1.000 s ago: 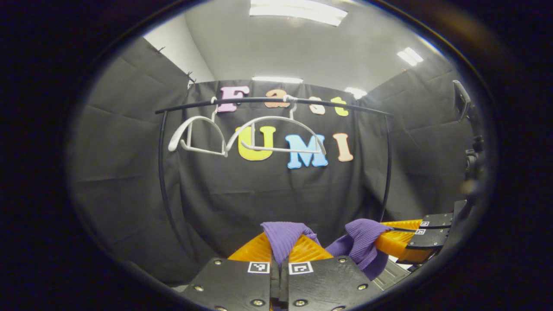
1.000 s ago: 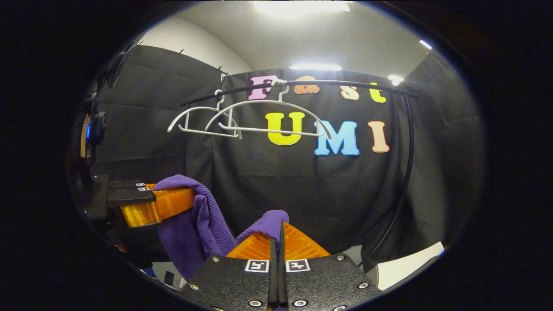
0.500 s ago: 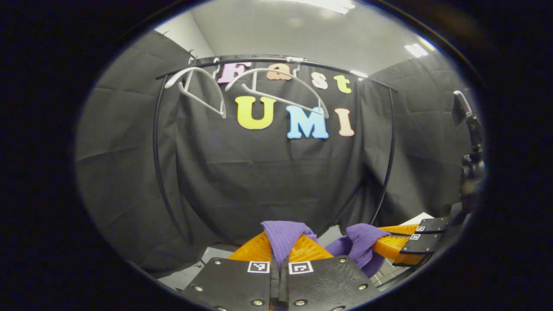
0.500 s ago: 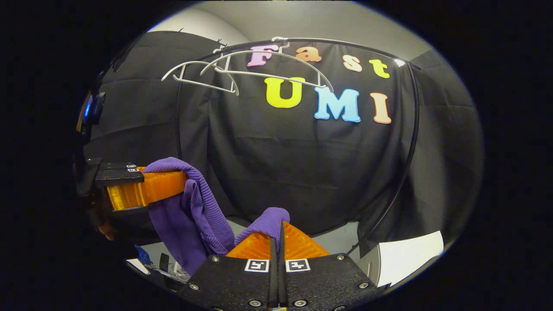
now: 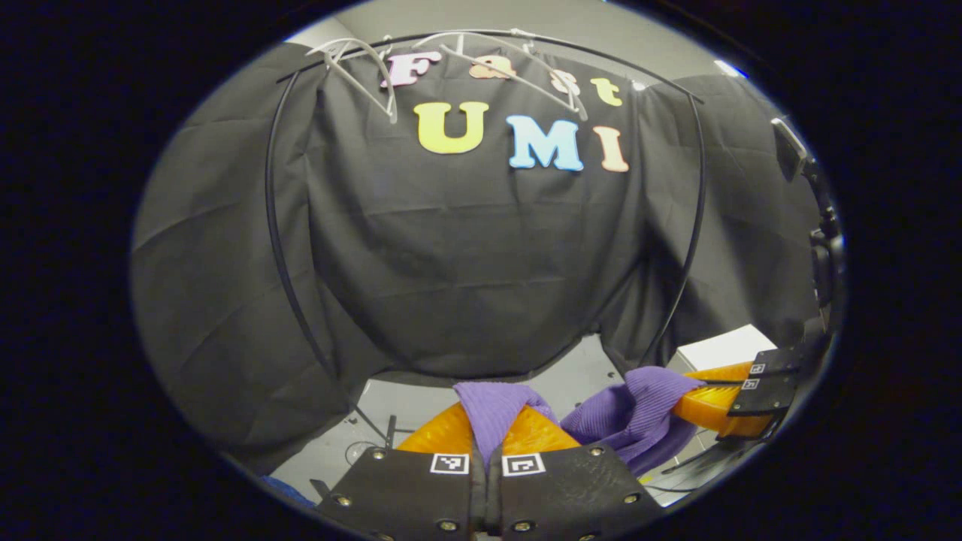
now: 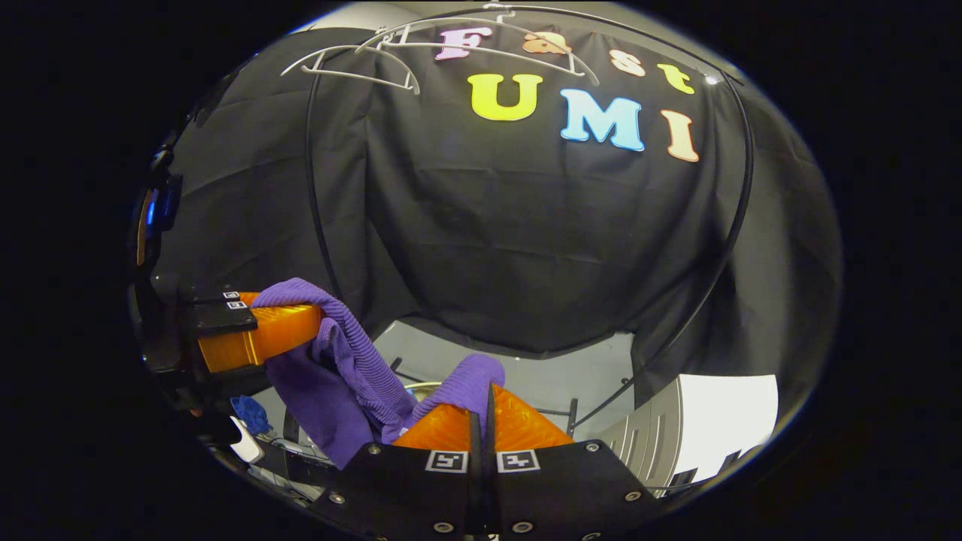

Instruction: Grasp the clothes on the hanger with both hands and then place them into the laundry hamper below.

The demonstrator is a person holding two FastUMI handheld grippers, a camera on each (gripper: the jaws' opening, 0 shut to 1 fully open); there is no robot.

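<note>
A purple ribbed garment [image 5: 635, 417] hangs slack between my two grippers. My left gripper [image 5: 492, 413] is shut on one bunched end of it, low in the left gripper view. My right gripper [image 6: 481, 394] is shut on the other end of the purple garment [image 6: 353, 368]. The right gripper [image 5: 703, 398] also appears at the lower right of the left gripper view, and the left gripper [image 6: 301, 330] at the left of the right gripper view. Two bare white hangers [image 5: 458, 64] hang on the black rail [image 5: 278, 225] far above. The hamper is hidden.
A white box-like unit [image 6: 721, 413] stands at the lower right on the grey floor [image 6: 541, 376]. The rail's black legs [image 6: 721, 255] curve down on both sides. Cables and small items [image 6: 248, 421] lie on the floor at the lower left.
Both grippers have moved down with the garment still held. The hangers and rail have slid toward the top of both views, and the floor has come into sight.
</note>
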